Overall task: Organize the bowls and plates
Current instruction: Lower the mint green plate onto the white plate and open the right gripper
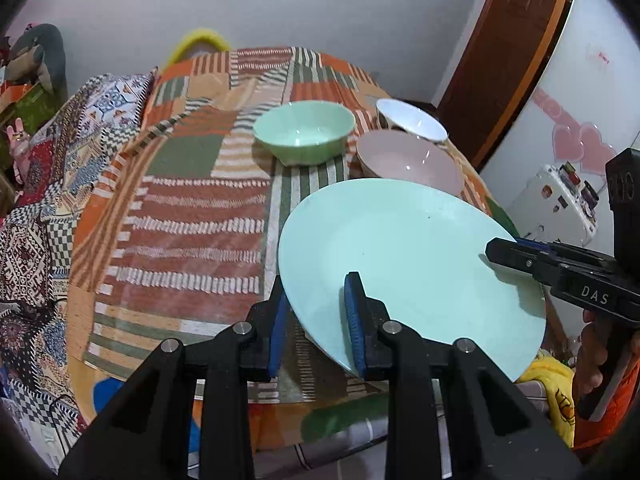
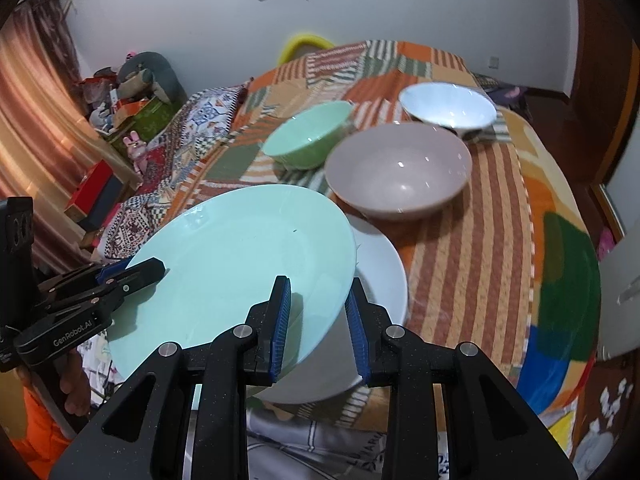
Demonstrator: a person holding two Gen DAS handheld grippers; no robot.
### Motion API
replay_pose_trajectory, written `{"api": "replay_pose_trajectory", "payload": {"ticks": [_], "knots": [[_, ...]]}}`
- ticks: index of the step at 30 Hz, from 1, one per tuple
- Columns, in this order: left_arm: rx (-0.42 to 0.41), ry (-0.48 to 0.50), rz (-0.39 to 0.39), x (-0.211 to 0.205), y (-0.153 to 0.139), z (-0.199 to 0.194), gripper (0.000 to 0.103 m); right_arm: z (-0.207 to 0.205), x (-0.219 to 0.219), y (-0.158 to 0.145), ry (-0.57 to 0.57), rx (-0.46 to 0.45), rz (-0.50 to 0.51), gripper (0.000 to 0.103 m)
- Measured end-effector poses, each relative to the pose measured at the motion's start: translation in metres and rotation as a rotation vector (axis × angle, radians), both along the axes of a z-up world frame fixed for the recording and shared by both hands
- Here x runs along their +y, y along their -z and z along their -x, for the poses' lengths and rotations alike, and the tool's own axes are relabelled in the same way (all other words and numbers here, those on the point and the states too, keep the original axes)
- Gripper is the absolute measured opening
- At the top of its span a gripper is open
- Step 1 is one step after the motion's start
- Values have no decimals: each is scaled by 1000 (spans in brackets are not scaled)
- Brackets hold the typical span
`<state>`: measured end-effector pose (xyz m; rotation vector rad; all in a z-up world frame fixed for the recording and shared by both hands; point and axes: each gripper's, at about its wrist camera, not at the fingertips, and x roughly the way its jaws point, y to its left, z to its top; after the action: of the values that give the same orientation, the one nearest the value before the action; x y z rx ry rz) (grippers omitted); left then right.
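Note:
Both grippers carry one pale mint plate, tilted above the table's near edge. My left gripper is shut on its near-left rim, with the blue pads on either side of the edge. My right gripper is shut on the opposite rim. Each gripper also shows in the other's view: the right gripper and the left gripper. Under the mint plate a white plate lies on the table. Farther back stand a green bowl, a pink bowl and a white bowl.
The round table wears a patchwork cloth. A yellow chair back stands behind it. Patterned bedding lies to the left, and a wooden door and a white appliance stand to the right. A hand grips the right tool's handle.

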<state>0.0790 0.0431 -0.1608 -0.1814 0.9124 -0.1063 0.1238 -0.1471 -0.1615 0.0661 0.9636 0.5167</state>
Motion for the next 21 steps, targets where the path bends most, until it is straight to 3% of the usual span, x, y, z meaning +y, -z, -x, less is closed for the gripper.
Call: {"api": "replay_pose_trajectory", "payload": {"ticks": [21], "knots": [[103, 47, -6, -14, 44, -24, 26, -5, -16, 34, 60, 108, 24, 27]]}}
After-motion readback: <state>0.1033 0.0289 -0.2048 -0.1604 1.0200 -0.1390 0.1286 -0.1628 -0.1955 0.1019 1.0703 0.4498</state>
